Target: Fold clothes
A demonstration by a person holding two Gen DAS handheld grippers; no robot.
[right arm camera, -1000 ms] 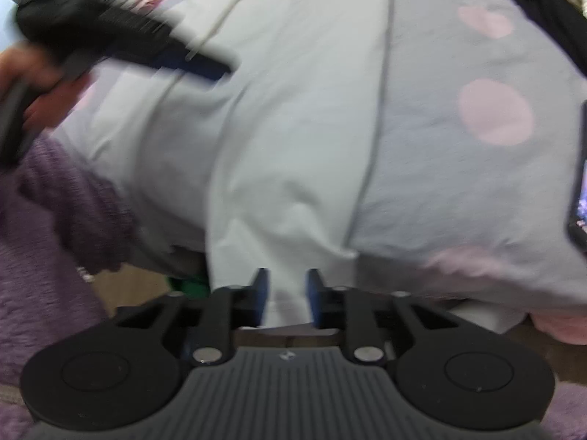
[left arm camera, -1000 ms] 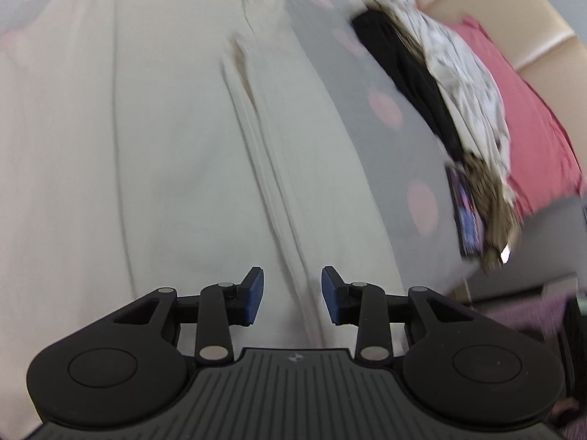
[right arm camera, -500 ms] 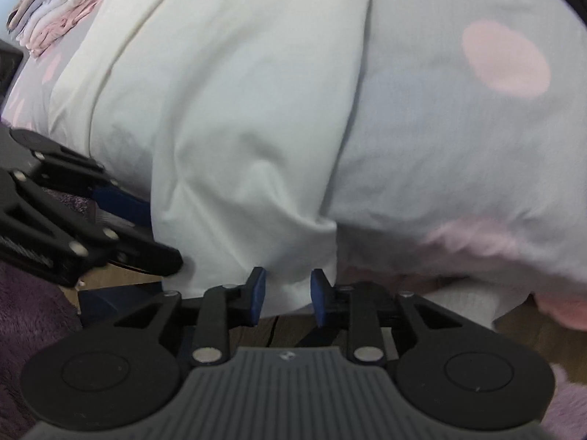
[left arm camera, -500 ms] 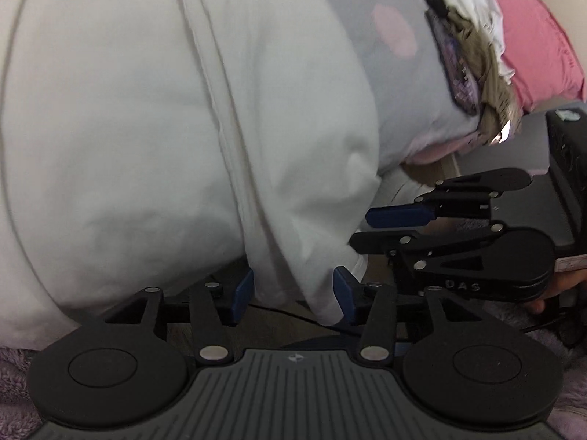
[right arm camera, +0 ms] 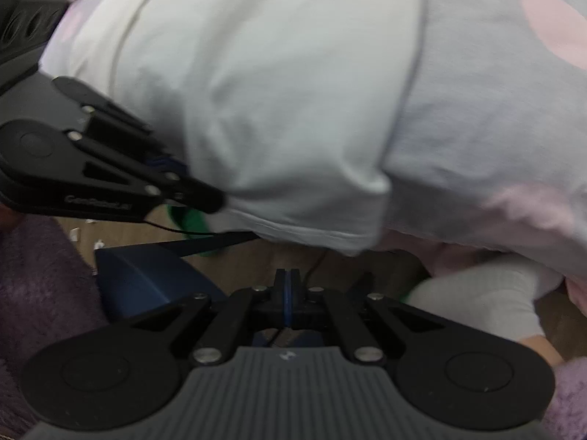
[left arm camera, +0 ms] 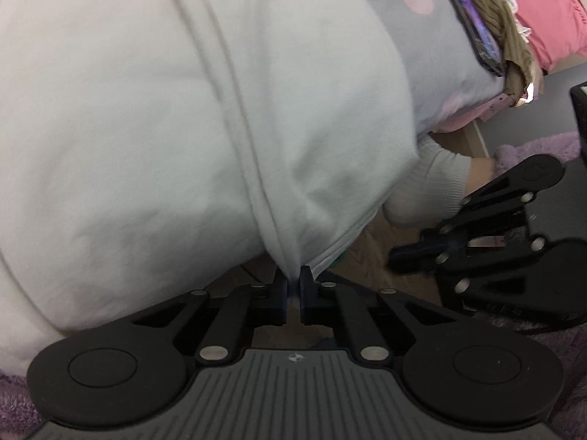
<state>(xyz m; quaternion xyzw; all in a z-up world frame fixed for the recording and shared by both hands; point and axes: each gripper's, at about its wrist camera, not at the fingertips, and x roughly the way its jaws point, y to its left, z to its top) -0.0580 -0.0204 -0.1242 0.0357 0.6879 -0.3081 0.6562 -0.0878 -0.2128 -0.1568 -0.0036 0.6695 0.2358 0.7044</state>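
**Q:** Left cam, what's my claw got?

**A:** My left claw has just pinched shut on the hem of the white garment, right at the seam ridge. The rest drapes up over the bed edge. It's soft and light, so it'll probably sag; gripping the hem corners seems best.

**Q:** And the right cam?

**A:** My right claw has just closed too, but on nothing: the hem hangs just above its tips, untouched. I reckon I missed that corner.
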